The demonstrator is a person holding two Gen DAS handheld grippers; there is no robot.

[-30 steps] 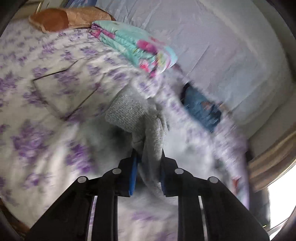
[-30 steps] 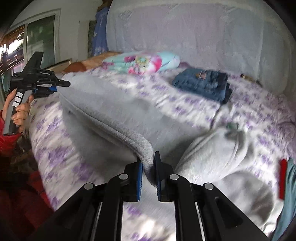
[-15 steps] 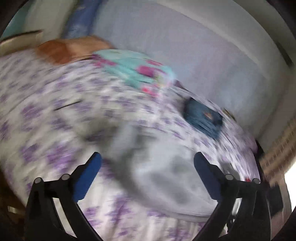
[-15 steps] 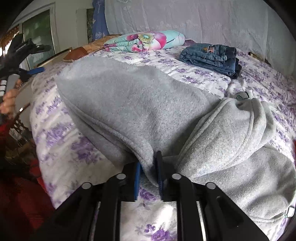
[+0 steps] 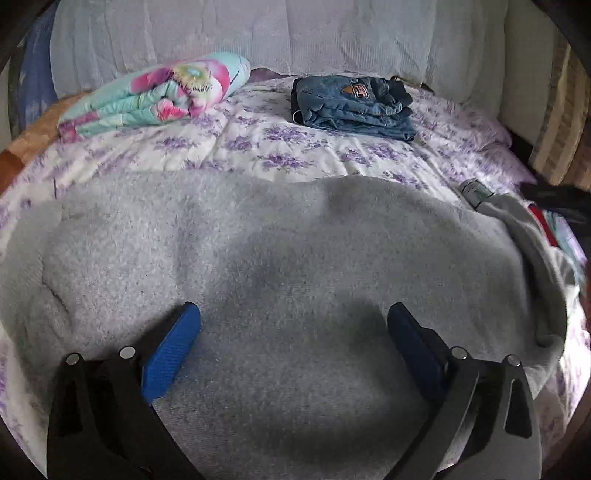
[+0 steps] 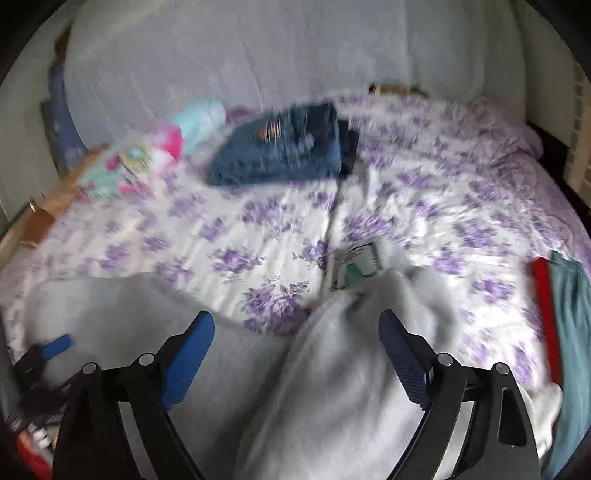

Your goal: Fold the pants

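Note:
Grey fleece pants point(image 5: 280, 266) lie spread across the near part of the floral bedspread point(image 5: 258, 144). My left gripper point(image 5: 293, 314) is open and empty, its blue pads just above the grey cloth. My right gripper point(image 6: 297, 323) is open and empty over the pants' waist end point(image 6: 332, 369), where a white label point(image 6: 360, 260) shows. The right wrist view is blurred. The left gripper's blue pad point(image 6: 55, 347) shows at its far left.
Folded blue jeans point(image 5: 351, 103) and a rolled floral quilt point(image 5: 155, 96) lie at the back of the bed by the headboard point(image 5: 258, 33). Red and teal cloth point(image 6: 565, 317) lies at the right edge. A brown pillow point(image 5: 22, 147) sits at the far left.
Both grippers have let go of the grey pants and opened wide. The pants, held up a second ago, now lie flat on the bed.

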